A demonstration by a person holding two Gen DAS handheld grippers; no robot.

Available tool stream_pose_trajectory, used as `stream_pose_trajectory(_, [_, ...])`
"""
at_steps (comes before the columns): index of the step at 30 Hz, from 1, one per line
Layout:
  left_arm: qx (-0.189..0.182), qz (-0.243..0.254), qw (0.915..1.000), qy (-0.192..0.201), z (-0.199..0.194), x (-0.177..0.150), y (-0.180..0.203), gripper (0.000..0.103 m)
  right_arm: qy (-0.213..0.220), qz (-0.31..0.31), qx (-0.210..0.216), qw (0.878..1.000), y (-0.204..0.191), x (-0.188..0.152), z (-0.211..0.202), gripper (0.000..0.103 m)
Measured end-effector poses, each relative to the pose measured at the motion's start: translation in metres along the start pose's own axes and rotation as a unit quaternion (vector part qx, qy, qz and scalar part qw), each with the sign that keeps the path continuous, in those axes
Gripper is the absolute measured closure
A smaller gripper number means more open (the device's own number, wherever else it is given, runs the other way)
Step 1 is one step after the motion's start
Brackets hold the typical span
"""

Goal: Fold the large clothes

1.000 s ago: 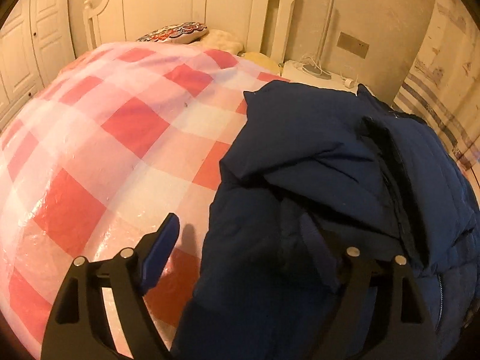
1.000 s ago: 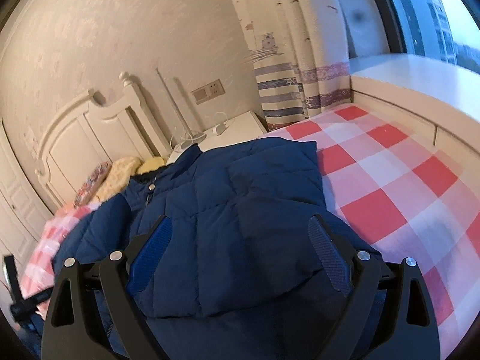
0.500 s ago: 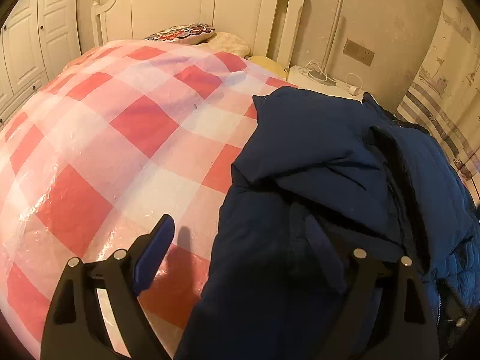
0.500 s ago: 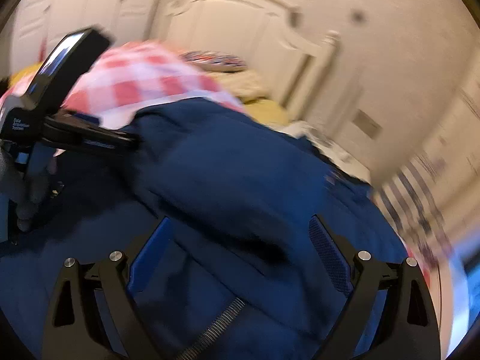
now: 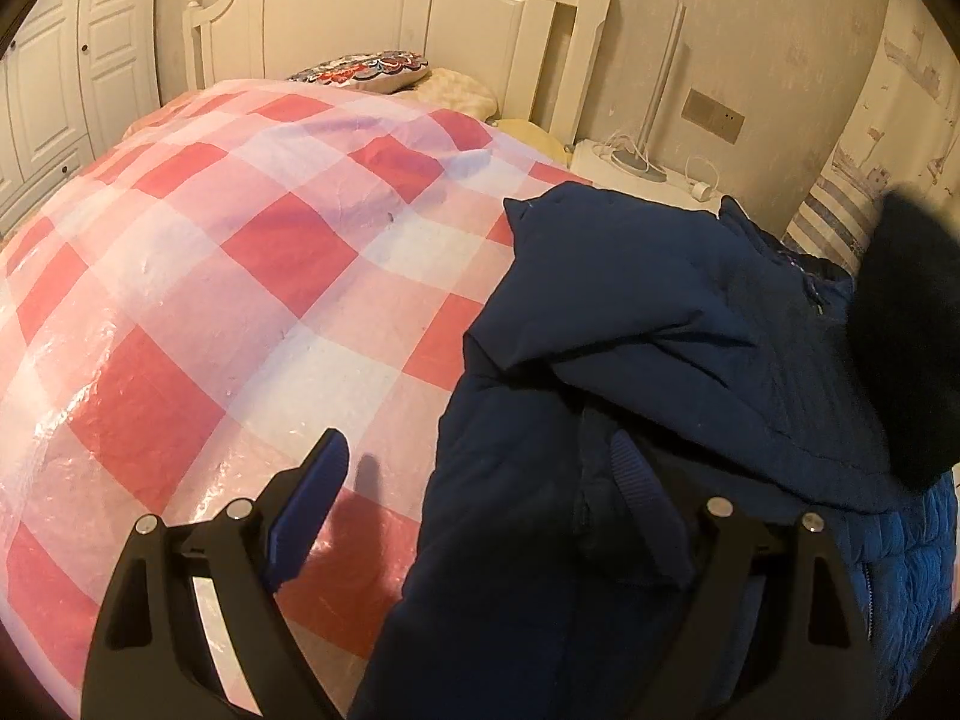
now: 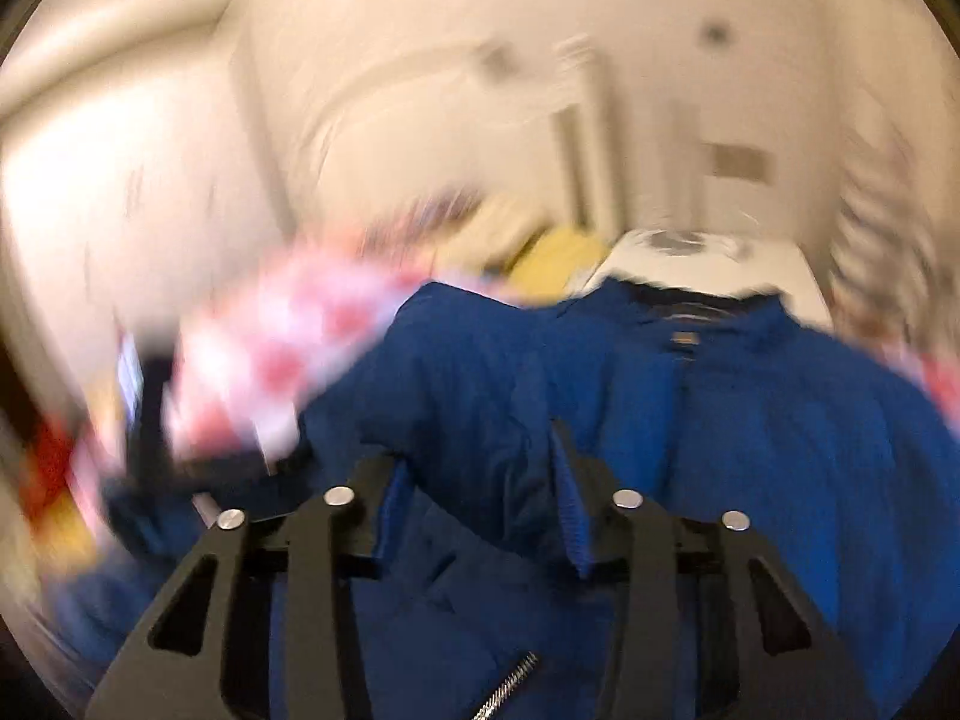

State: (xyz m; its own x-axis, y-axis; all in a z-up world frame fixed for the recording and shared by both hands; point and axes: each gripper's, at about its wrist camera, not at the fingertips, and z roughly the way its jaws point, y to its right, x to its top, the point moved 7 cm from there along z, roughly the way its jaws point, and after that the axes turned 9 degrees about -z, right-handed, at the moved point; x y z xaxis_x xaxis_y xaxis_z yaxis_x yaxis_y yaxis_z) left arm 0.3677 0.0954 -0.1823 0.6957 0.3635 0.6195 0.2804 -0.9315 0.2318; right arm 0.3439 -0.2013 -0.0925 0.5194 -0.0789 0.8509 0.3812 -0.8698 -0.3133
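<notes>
A navy padded jacket point(image 5: 648, 324) lies crumpled on the right side of a bed with a red and white checked cover point(image 5: 240, 300). My left gripper point(image 5: 480, 480) is open at the jacket's left edge; its right finger rests on the jacket and its left finger point(image 5: 312, 492) stands over the cover. In the blurred right wrist view the jacket point(image 6: 750, 420) fills the lower half. My right gripper point(image 6: 480, 468) has its jaws part closed, with jacket fabric between them. A zipper point(image 6: 510, 684) shows near its base.
A white headboard point(image 5: 420, 18) and pillows point(image 5: 366, 69) stand at the far end. A white nightstand point(image 5: 636, 165) with a lamp and cable sits by the wall. Striped curtains point(image 5: 840, 222) hang at right. White wardrobe doors point(image 5: 54, 90) are at left.
My right gripper swung fast across the jacket, from facing the window to facing the headboard, and its jaws have narrowed onto fabric. My left gripper has stayed almost still and open.
</notes>
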Motion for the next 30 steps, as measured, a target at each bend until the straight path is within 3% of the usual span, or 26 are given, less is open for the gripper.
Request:
stream_pose_trajectory(1, [0.000, 0.000, 1.0000, 0.001, 0.000, 0.000, 0.000, 0.015, 0.024, 0.079, -0.009, 0.997, 0.030, -0.003, -0.018, 0.063])
stream_pose_trajectory(3, [0.000, 0.000, 1.0000, 0.000, 0.000, 0.000, 0.001, 0.015, 0.027, 0.186, -0.041, 0.981, 0.079, -0.021, -0.037, 0.062])
stream_pose_trajectory(5, [0.000, 0.000, 1.0000, 0.001, -0.001, 0.000, 0.001, 0.015, 0.001, 0.203, -0.069, 0.977, 0.102, -0.036, -0.040, 0.053])
stream_pose_trajectory(6, [-0.001, 0.001, 1.0000, 0.002, -0.001, 0.000, 0.001, 0.015, -0.011, 0.212, -0.071, 0.975, 0.110, -0.043, -0.040, 0.043])
stream_pose_trajectory(7, [-0.001, 0.001, 1.0000, 0.002, -0.001, 0.000, 0.001, 0.015, -0.019, 0.224, -0.061, 0.973, 0.113, -0.050, -0.037, 0.017])
stream_pose_trajectory(8, [-0.001, 0.001, 1.0000, 0.002, -0.001, 0.000, 0.001, 0.015, -0.019, 0.232, -0.047, 0.971, 0.115, -0.054, -0.035, 0.011])
stream_pose_trajectory(13, [-0.001, -0.001, 1.0000, 0.006, -0.002, 0.001, 0.000, 0.014, -0.009, 0.235, -0.048, 0.971, 0.117, -0.052, -0.028, 0.011])
stream_pose_trajectory(15, [0.001, 0.001, 1.0000, 0.009, -0.003, 0.001, 0.001, 0.014, -0.015, 0.236, -0.054, 0.970, 0.119, -0.050, -0.023, 0.014])
stream_pose_trajectory(16, [0.003, 0.003, 0.9999, 0.014, -0.004, 0.002, 0.001, 0.014, -0.022, 0.231, -0.060, 0.971, 0.119, -0.052, -0.022, 0.023])
stream_pose_trajectory(17, [0.006, 0.005, 0.9997, 0.023, -0.007, 0.003, 0.001, 0.014, -0.028, 0.227, -0.070, 0.971, 0.121, -0.054, -0.019, 0.039])
stream_pose_trajectory(18, [0.010, 0.007, 0.9993, 0.036, -0.011, 0.004, 0.001, 0.014, -0.031, 0.223, -0.077, 0.971, 0.122, -0.054, -0.019, 0.045])
stream_pose_trajectory(20, [0.017, 0.008, 0.9977, 0.065, -0.020, 0.008, 0.000, 0.014, -0.014, 0.212, -0.076, 0.974, 0.117, -0.050, -0.024, 0.070])
stream_pose_trajectory(23, [0.024, 0.010, 0.9941, 0.105, -0.034, 0.013, -0.002, 0.011, 0.030, 0.171, -0.083, 0.981, 0.102, -0.034, -0.047, 0.075])
stream_pose_trajectory(27, [0.023, 0.013, 0.9912, 0.130, -0.044, 0.016, -0.002, 0.009, 0.079, 0.178, -0.079, 0.978, 0.101, -0.024, -0.080, 0.077])
stream_pose_trajectory(30, [0.022, 0.016, 0.9912, 0.129, -0.043, 0.018, -0.001, 0.006, 0.054, 0.176, -0.101, 0.978, 0.111, -0.036, -0.082, 0.077])
